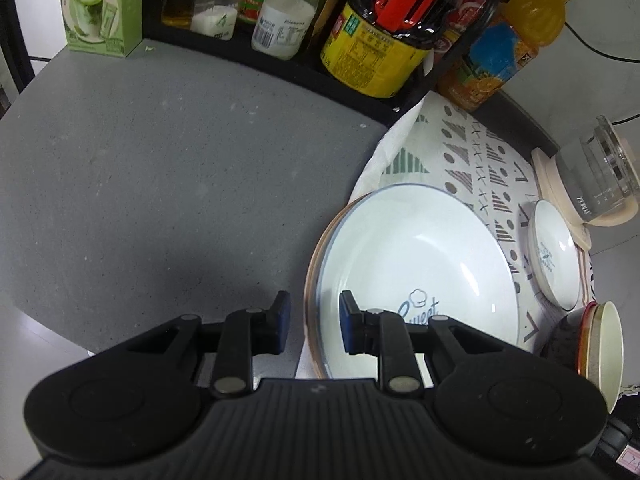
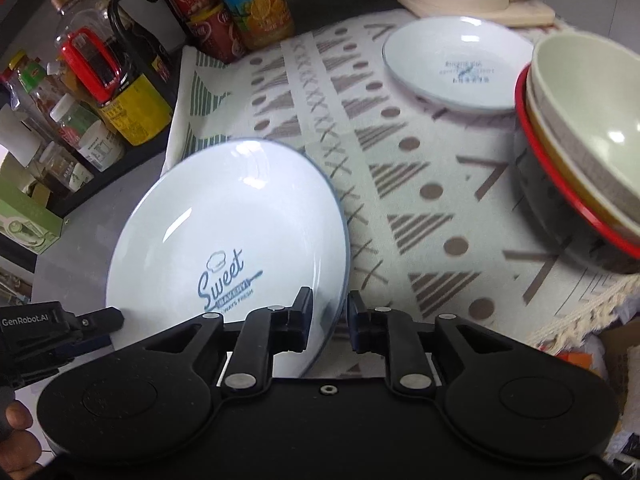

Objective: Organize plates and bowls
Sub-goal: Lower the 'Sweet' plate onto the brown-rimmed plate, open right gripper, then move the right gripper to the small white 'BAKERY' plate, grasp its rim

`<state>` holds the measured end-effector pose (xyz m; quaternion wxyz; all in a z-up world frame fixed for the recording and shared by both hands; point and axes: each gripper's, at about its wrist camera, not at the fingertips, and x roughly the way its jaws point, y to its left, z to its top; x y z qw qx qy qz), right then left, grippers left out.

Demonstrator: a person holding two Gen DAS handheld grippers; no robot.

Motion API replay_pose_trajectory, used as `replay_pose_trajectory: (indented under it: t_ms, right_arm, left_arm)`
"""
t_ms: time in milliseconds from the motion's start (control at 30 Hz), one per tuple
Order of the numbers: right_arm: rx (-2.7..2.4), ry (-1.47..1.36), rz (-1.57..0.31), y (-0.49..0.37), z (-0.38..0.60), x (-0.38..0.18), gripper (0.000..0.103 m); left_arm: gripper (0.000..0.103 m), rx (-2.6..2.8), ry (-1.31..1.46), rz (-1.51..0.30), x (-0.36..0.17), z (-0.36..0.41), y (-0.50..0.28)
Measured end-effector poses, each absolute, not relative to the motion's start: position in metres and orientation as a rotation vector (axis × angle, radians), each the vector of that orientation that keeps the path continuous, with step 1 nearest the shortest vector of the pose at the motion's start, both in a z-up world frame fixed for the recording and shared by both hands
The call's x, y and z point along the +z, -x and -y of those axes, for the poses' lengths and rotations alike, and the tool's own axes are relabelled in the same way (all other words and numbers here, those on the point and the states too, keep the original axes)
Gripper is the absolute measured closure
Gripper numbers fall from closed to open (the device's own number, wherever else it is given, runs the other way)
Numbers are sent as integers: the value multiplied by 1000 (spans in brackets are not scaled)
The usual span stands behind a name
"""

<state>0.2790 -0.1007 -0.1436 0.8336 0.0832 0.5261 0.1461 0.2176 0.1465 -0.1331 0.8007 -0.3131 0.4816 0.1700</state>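
A large white plate [image 1: 420, 264] printed "Sweet" rests on a brown-rimmed plate beneath it, on the patterned cloth [image 1: 472, 152]. My left gripper [image 1: 314, 320] is open, its jaws on either side of the plates' left rim. The large plate also shows in the right wrist view [image 2: 232, 232]. My right gripper [image 2: 330, 316] is open with the plate's right rim in the gap between its jaws. A small white plate [image 2: 460, 68] lies at the back. Nested bowls [image 2: 580, 152] stand at the right.
A rack of bottles and jars [image 1: 372, 40] lines the back of the grey counter [image 1: 160, 180]. A green carton [image 1: 100, 8] stands back left. A glass kettle [image 1: 596, 172] on a cream base stands behind the small plate. The cloth's fringed edge [image 2: 580, 320] hangs at the right.
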Motion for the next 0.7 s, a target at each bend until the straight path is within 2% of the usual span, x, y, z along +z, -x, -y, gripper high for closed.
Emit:
replay_pose_trajectory:
  t_ms: [100,200,267,367,567,700]
  right_arm:
    - [316,-198,-1091,-282,105,-133,77]
    - [333,-204,-1055,-282,108,-120,66]
    - [339,-201,-1027,-281,110,-110,52]
    - [349,-193,-985,-283,114,-94,46]
    - [332,-208,-925,-294,129,-72,29]
    - [324,-222,-906,-304,142,-64,27]
  left_arm:
    - [80,361,669,-1022,-125,-144,-221]
    - [66,353,671,-1005,-116,-141,-224]
    - [54,354,665,-999,-110,-137,-227]
    - [47,339,643,-983,-100,-131,-234]
    - [39,294,618,-959,-86,-115,-251]
    - [39,267,608,-953,-81,-102,-267]
